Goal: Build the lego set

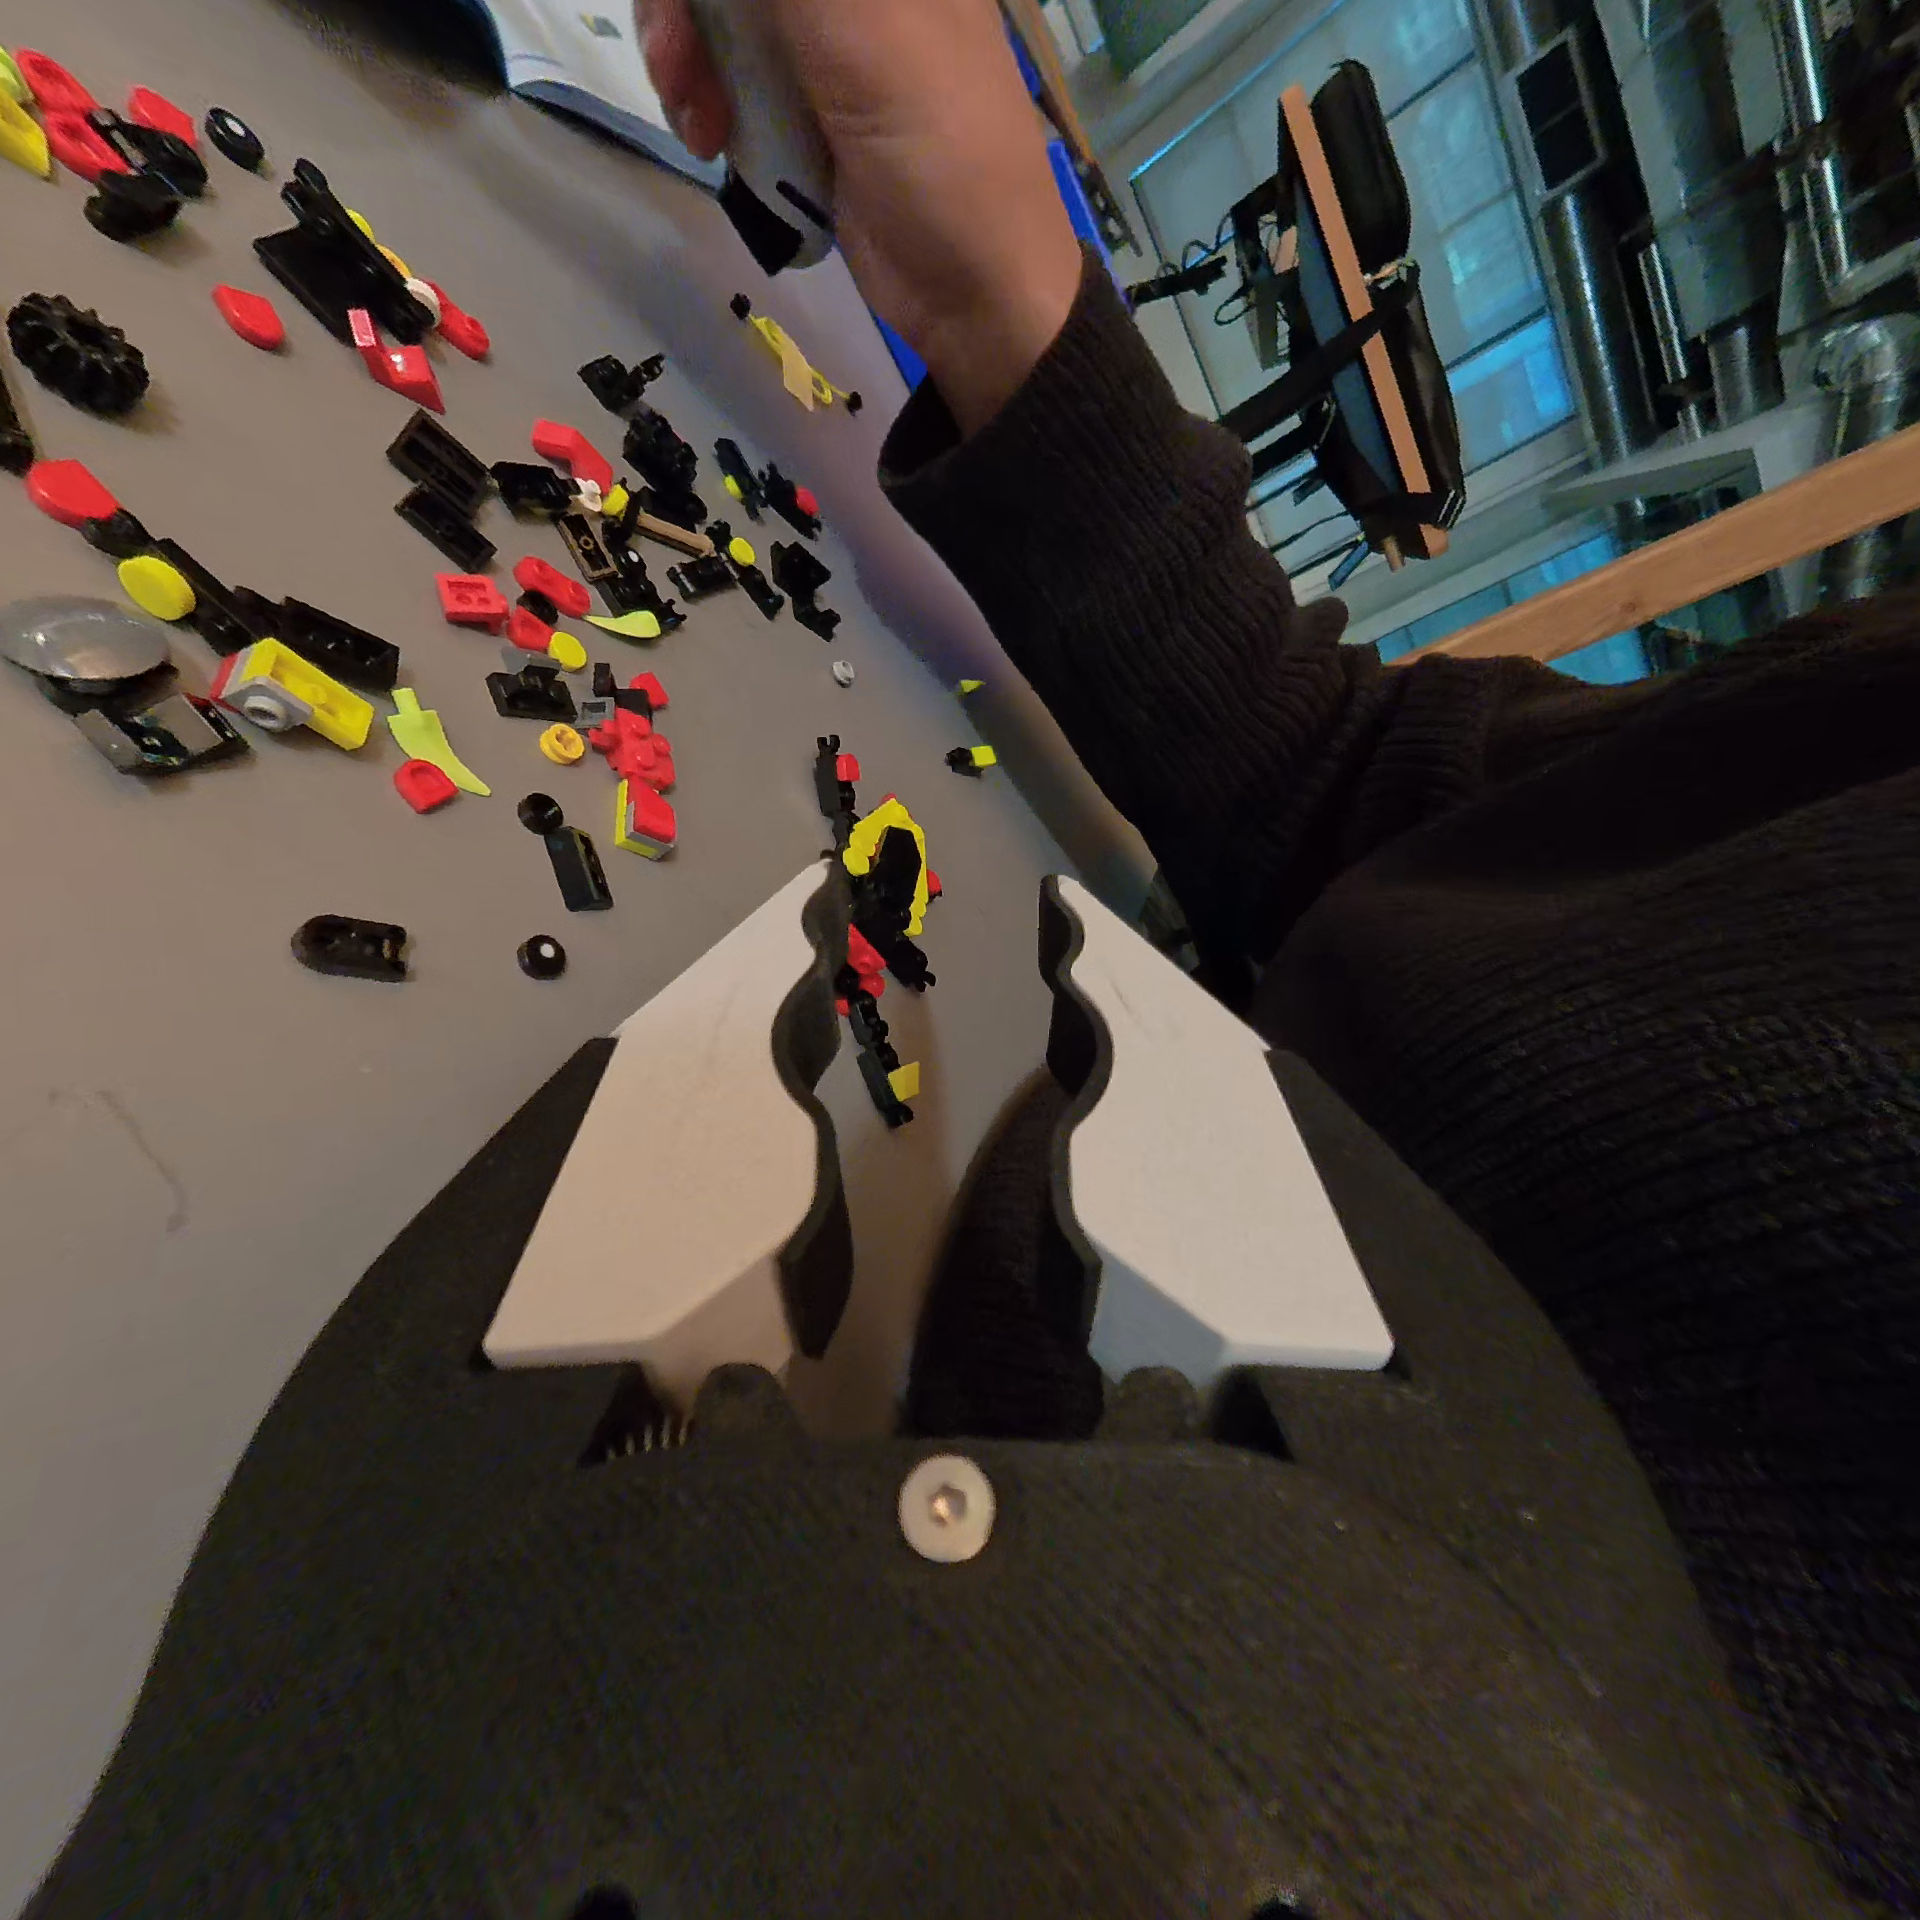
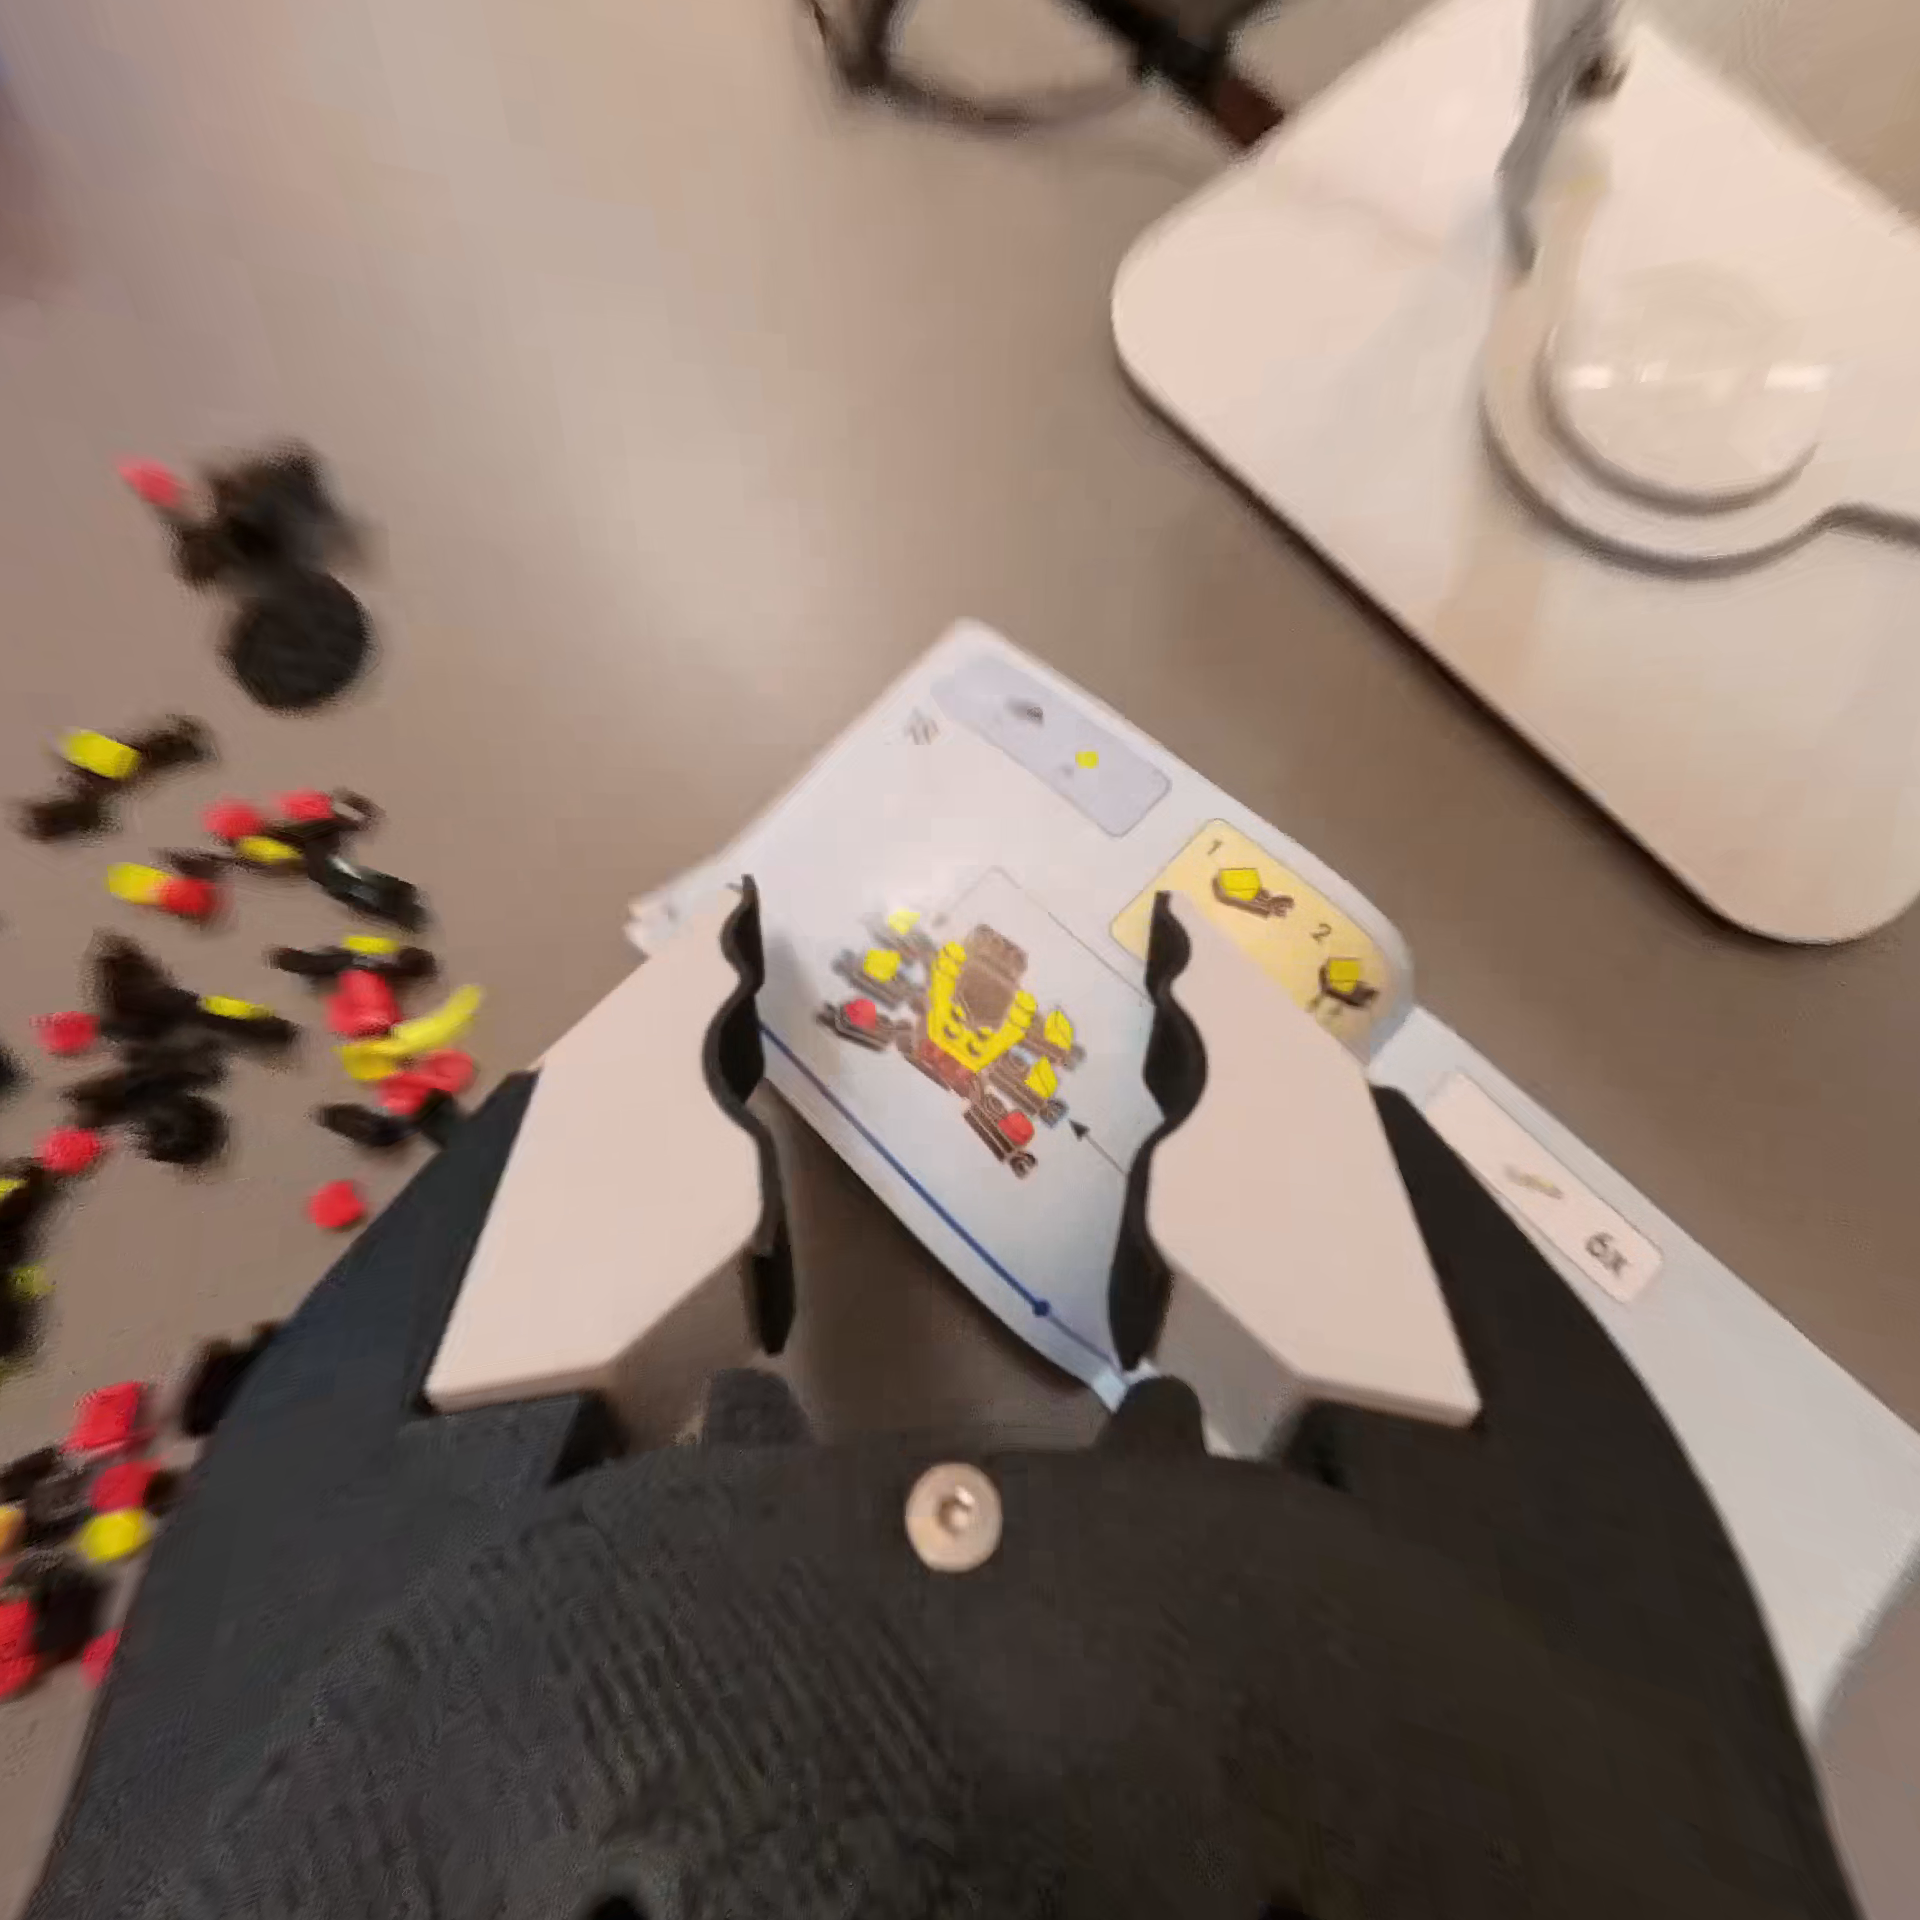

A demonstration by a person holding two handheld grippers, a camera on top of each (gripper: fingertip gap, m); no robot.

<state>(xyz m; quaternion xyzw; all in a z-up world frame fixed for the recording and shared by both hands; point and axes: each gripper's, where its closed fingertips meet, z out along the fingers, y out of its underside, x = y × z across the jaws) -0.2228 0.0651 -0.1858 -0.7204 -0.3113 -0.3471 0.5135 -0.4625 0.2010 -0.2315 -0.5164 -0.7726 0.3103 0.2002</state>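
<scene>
We see a grey surface strewn with loose red, yellow and black lego pieces. A part-built model lies near its edge; an open instruction booklet and white stand base rest there too.

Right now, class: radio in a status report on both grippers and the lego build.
Left gripper open, empty. Right gripper open above instruction booklet. Partly built black-yellow-red model on table by left fingers. Loose bricks scattered; nothing blocking.

We hold our left gripper tilted on its side, jaws parted and holding nothing. Our right gripper points downward, jaws spread wide, nothing between them. Our right hand, in a dark knitted sleeve, grips its handle.
</scene>
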